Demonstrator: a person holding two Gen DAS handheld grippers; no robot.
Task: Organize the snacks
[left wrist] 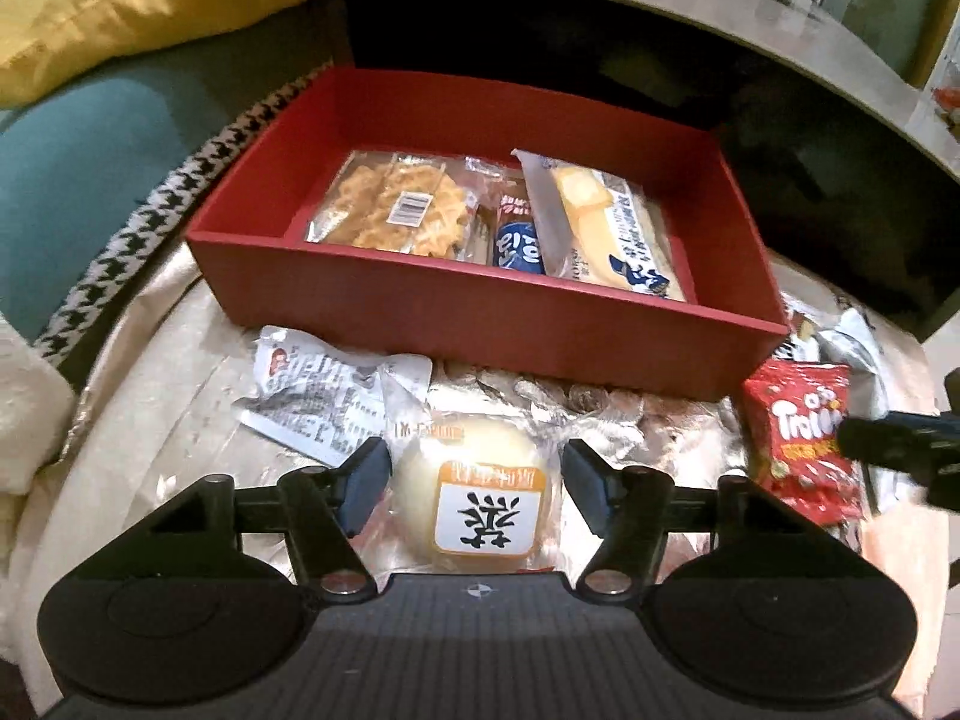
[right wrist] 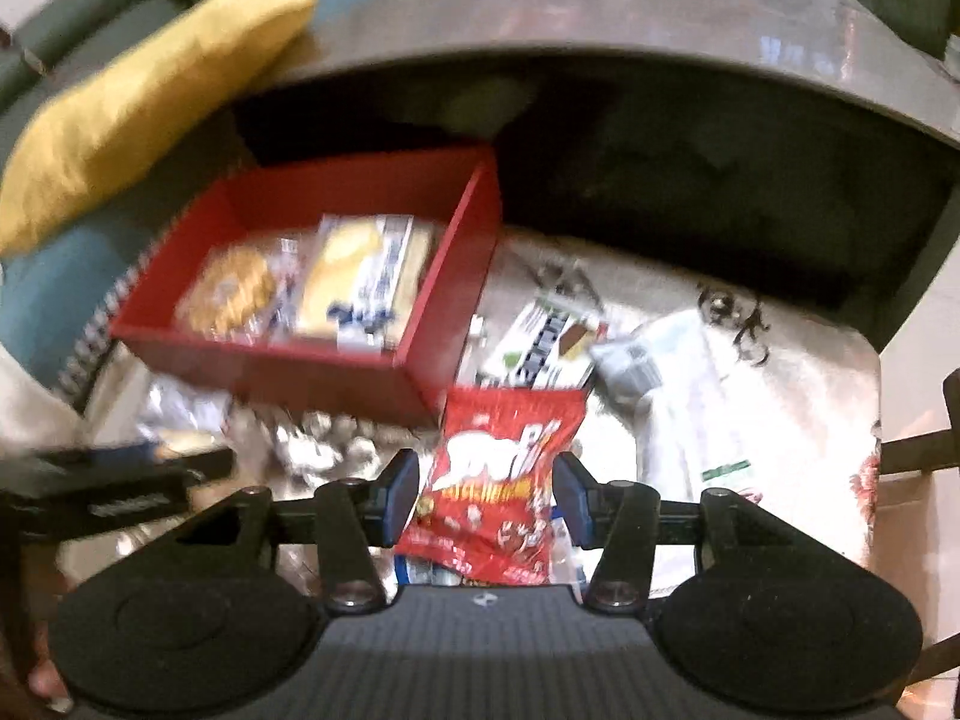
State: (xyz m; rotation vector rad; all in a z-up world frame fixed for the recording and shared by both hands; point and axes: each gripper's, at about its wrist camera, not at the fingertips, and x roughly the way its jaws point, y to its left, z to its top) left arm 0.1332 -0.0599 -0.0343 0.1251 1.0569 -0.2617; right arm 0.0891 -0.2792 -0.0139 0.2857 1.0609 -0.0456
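Note:
A round pale bun [left wrist: 474,498] in clear wrap with an orange label lies on the foil-covered surface. My left gripper [left wrist: 477,483] straddles it, pads close on either side but not pressing. A red Trolli bag [right wrist: 498,480] lies flat to the right of the bun and shows too as the Trolli bag [left wrist: 804,444]. My right gripper [right wrist: 487,492] is open around it, slim gaps at the pads; the view is blurred. The red box [left wrist: 456,306] behind holds a waffle pack [left wrist: 396,204], a blue packet [left wrist: 519,240] and a cake bar [left wrist: 612,228].
A crumpled white wrapper [left wrist: 324,390] lies left of the bun. More packets [right wrist: 540,342] and a white bag [right wrist: 690,372] sit right of the red box [right wrist: 336,378]. A yellow cushion [left wrist: 180,0] and a teal seat [left wrist: 78,168] lie far left; a grey table edge [left wrist: 780,30] arches behind.

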